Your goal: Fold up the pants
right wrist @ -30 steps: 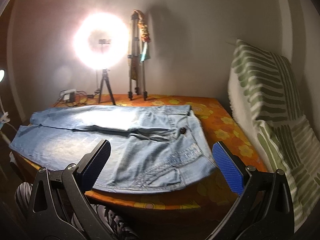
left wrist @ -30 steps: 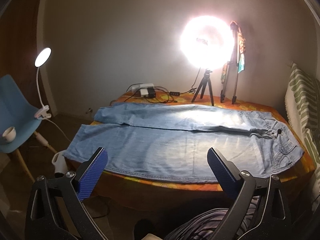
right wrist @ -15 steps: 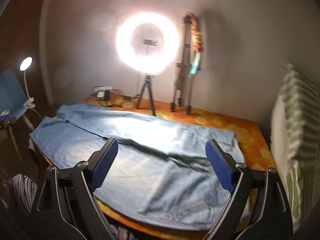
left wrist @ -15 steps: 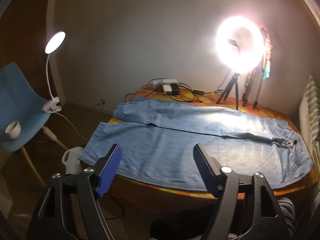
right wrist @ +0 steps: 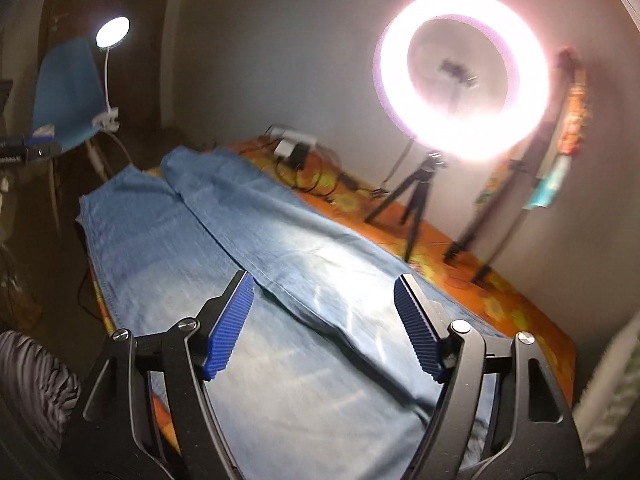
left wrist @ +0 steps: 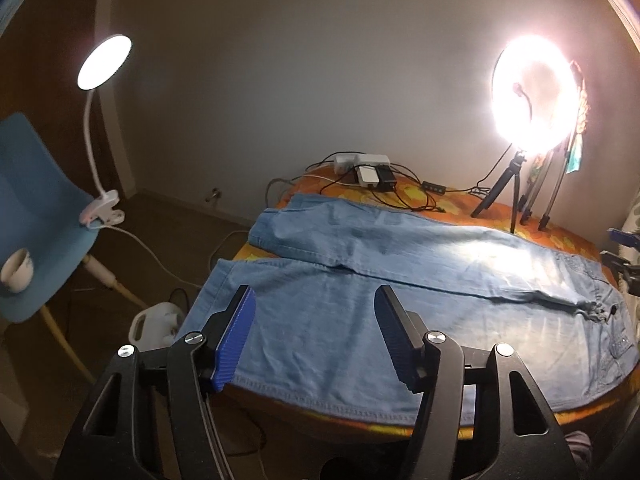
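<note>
Light blue jeans (left wrist: 400, 280) lie flat on an orange flowered table (left wrist: 560, 232), legs side by side pointing left, waist at the right. My left gripper (left wrist: 314, 300) is open and empty, above the near leg close to its hem. In the right wrist view the jeans (right wrist: 248, 248) stretch away to the far left. My right gripper (right wrist: 322, 284) is open and empty, above the upper legs near the crotch seam. Neither gripper touches the cloth.
A lit ring light on a tripod (left wrist: 532, 96) and further stands (right wrist: 500, 232) are at the table's back. A power strip with cables (left wrist: 368, 172) lies at the back left. A blue chair (left wrist: 36, 216) with a clip lamp (left wrist: 104, 60) and a cup (left wrist: 16, 270) stands left.
Both grippers have moved forward and leftward over the jeans, and both views have turned left. The left gripper's jaws stand a little narrower than a second ago.
</note>
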### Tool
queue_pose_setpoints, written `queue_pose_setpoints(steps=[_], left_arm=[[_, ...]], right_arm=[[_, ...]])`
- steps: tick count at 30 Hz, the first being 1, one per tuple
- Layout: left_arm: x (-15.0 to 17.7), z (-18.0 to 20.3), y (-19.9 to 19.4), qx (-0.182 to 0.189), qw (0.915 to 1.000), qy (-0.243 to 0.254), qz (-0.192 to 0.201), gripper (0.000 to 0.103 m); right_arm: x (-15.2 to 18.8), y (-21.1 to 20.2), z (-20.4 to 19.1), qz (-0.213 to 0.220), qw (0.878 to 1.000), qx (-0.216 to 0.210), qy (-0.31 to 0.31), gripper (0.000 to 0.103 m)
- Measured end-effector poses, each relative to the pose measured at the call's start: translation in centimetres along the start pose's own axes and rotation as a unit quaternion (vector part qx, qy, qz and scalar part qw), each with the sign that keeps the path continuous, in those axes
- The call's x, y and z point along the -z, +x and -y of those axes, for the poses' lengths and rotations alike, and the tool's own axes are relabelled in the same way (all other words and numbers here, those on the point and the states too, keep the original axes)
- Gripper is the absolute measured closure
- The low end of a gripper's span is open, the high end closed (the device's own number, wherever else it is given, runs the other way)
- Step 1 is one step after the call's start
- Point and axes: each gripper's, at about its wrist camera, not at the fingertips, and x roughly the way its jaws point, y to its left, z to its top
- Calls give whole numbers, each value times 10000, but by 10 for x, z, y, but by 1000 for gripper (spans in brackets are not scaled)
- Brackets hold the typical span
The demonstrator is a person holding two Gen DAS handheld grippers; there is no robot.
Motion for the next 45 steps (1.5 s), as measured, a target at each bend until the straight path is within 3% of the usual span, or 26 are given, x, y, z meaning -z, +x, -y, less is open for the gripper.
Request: queue_pose_setpoints(steps=[3, 13, 17, 22, 25, 32, 40, 45], left_arm=[[-18, -3, 26, -38, 9999, 56, -105, 42], [-99, -26, 151, 162, 9969, -239, -732, 42], [-119, -27, 220, 123, 9926, -406, -1141, 42], [-134, -26, 307, 124, 9814, -803, -1742, 42], [-142, -22, 347, 79, 9761, -1016, -1918, 42], [-148, -25, 412, -57, 9654, -1516, -2121, 42], [-143, -32, 444, -218, 9527, -2057, -2225, 42], [-145, -24, 451, -513, 9548, -1922, -2208, 42]], right_arm=[[-16, 53, 5, -268, 9991, -291, 123, 36], [-45, 192, 17, -762, 9960, -365, -291, 36], [-44, 227, 27, -948, 9937, -427, -412, 36], [-41, 267, 35, -1141, 9903, -517, -599, 35], [-40, 285, 40, -1172, 9891, -527, -718, 26], [-39, 313, 50, -1227, 9868, -716, -778, 19], [-35, 328, 53, -1276, 9848, -745, -913, 19], [-34, 333, 55, -1306, 9836, -802, -948, 19]])
